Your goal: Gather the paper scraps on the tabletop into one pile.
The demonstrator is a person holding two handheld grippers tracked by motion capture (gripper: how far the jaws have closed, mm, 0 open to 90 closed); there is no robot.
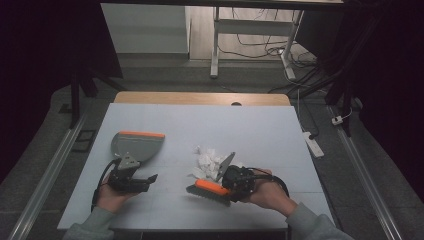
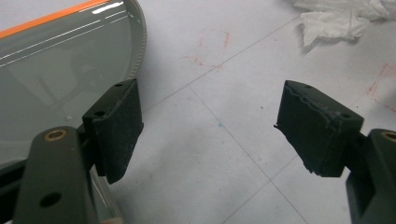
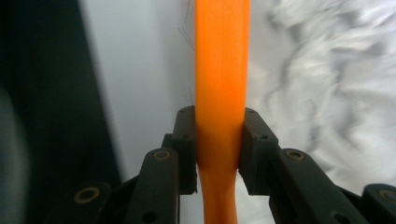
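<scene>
A grey dustpan (image 1: pixel 137 142) with an orange edge lies at the table's left. Just in front of it my left gripper (image 1: pixel 142 175) rests in a hand. Its jaws stand open (image 2: pixel 208 121) with only bare table between them, and the dustpan (image 2: pixel 60 70) sits beside the left jaw. My right gripper (image 1: pixel 231 179) is shut on the orange handle (image 1: pixel 212 187) of a hand brush, whose dark bristles (image 1: pixel 207 195) point down at the table. Both pads (image 3: pixel 218 116) press on the handle (image 3: pixel 219 70). A pile of crumpled white paper (image 1: pixel 210 160) lies just behind the brush, blurred in the right gripper view (image 3: pixel 327 93).
The white table top (image 1: pixel 250 125) has a wooden strip (image 1: pixel 200 98) along its far edge. Faint red marks (image 2: pixel 205 58) and thin lines cross the surface. A power strip (image 1: pixel 314 144) lies on the floor at the right, with desk legs and cables beyond.
</scene>
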